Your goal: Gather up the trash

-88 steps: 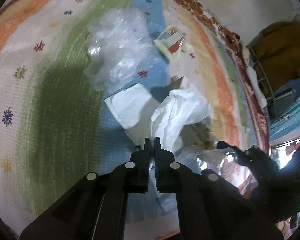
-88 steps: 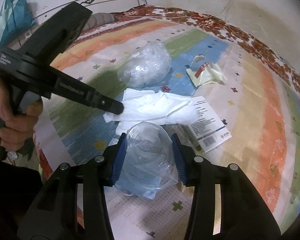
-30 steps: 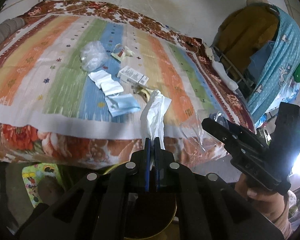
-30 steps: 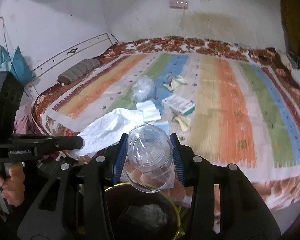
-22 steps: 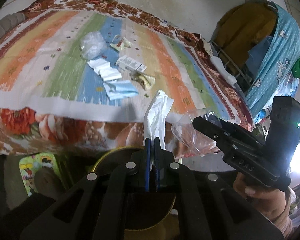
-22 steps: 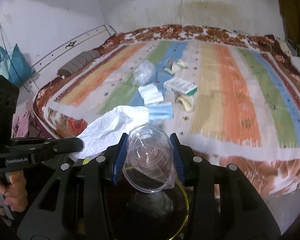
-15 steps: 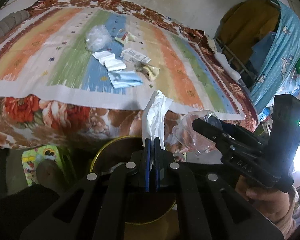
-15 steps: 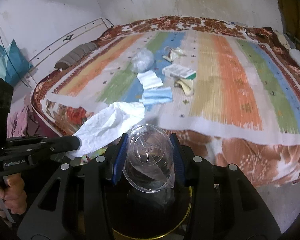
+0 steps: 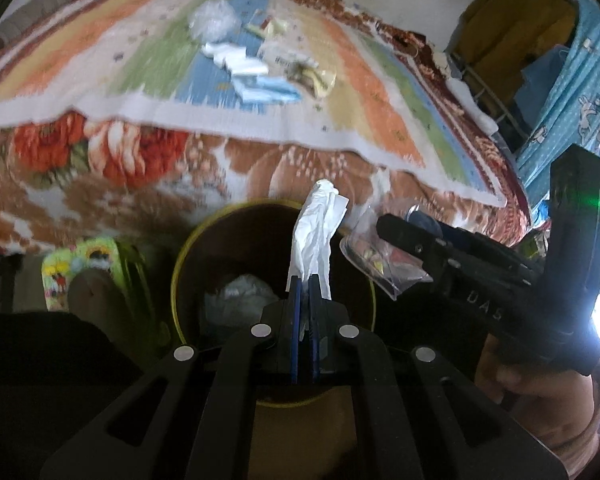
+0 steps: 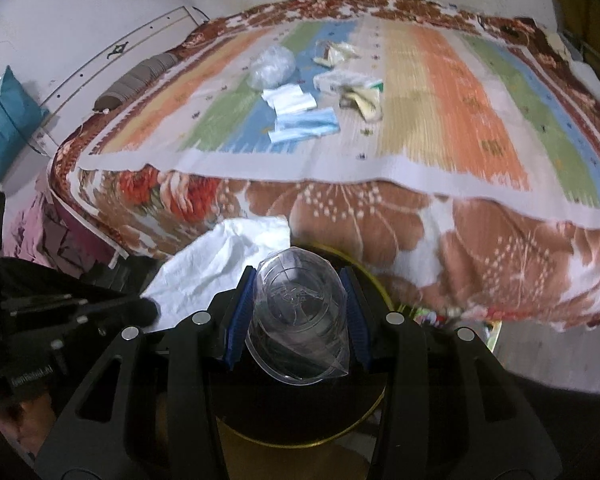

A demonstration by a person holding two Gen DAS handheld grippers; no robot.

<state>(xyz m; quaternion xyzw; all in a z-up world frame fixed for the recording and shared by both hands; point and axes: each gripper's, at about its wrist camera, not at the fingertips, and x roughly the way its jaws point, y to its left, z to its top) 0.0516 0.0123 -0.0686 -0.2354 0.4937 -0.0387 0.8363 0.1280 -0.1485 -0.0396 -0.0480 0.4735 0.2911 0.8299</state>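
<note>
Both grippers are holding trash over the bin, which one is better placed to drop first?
Probably the right gripper: its clear plastic cup sits squarely over the bin, while the left's tissue sticks up near the rim.

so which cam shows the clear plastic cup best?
Right wrist view: the clear plastic cup sits front and centre, clamped between the right hand-held gripper's blue pads, above the dark yellow-rimmed bin. Left wrist view catches only a crumpled sliver of it, side-on, partly hidden behind that gripper.
</note>
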